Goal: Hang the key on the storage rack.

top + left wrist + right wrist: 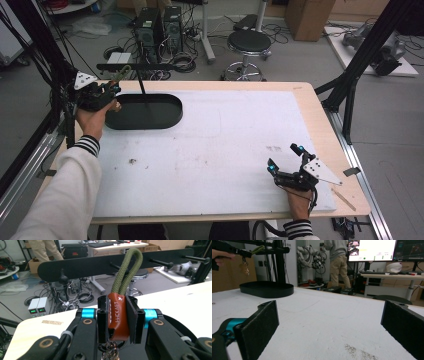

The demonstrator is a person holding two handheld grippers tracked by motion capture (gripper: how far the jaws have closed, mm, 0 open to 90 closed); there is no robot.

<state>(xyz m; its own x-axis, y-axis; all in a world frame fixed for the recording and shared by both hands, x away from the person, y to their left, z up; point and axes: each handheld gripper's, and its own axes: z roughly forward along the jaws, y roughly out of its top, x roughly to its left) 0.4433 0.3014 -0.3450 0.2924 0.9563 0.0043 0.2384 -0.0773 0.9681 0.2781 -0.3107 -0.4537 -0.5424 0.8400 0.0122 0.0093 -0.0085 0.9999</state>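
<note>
Keychain (pixel 119 315), clamped in the left gripper (pixel 117 320) jaws, hangs just before the peg rack (pixel 82 266); right gripper (pixel 286 161) jaws gape wide.

Olive-green cord loop (pixel 127 270), brown leather tab (pixel 117 315) (white lettering) — black peg rack (pixel 100 265), white mat (pixel 225 145).

One fixed overhead camera, two riding cameras

The high view looks forward and down over the whole counter (pixel 215 150) from the person's side. The left gripper view sits very close behind its hand-held gripper (pixel 117 317), facing the black peg rack (pixel 100 265) and the room beyond. The right gripper view skims low over the counter, seemingly toward the far-left corner; it shares the rack's oval base (pixel 267 290) with the high view.
</note>
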